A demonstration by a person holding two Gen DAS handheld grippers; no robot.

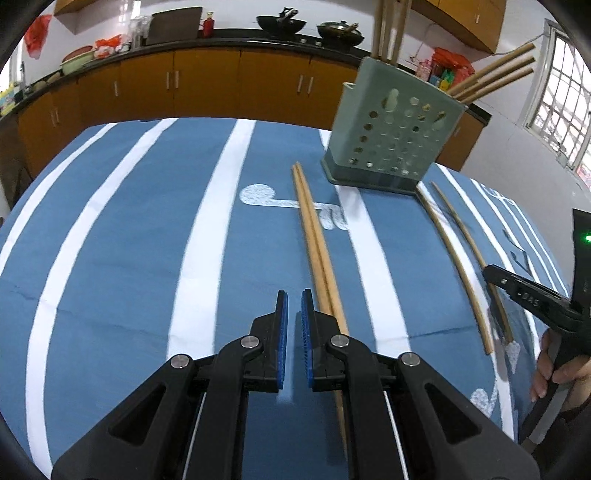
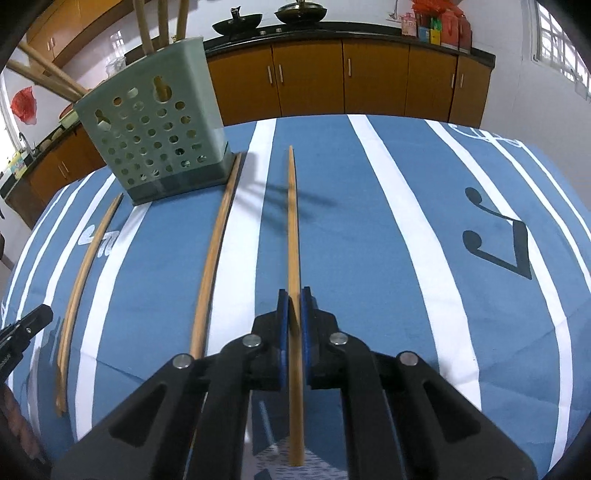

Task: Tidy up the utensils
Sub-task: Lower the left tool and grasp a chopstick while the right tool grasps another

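Meanwhile right tongs [image 2: 294, 295] clench 1 chopstick [image 2: 293, 229]; left tongs [image 1: 294, 295] near-closed, empty, holder [image 2: 155, 136] ahead.

A long black countertop [image 1: 221, 37] runs along the white back wall [image 2: 369, 11], and every place here hangs on it. Below it stand orange-brown cabinet doors [image 1: 207, 85] with slim metal handles. On it sit two dark woks [image 1: 282, 24], a red bottle [image 1: 208, 26], a green basin [image 1: 75, 61] and colourful boxes [image 2: 439, 26]. Above it hang wooden wall cupboards [image 1: 469, 18]. At its right end a barred window [image 1: 561, 99] admits daylight.
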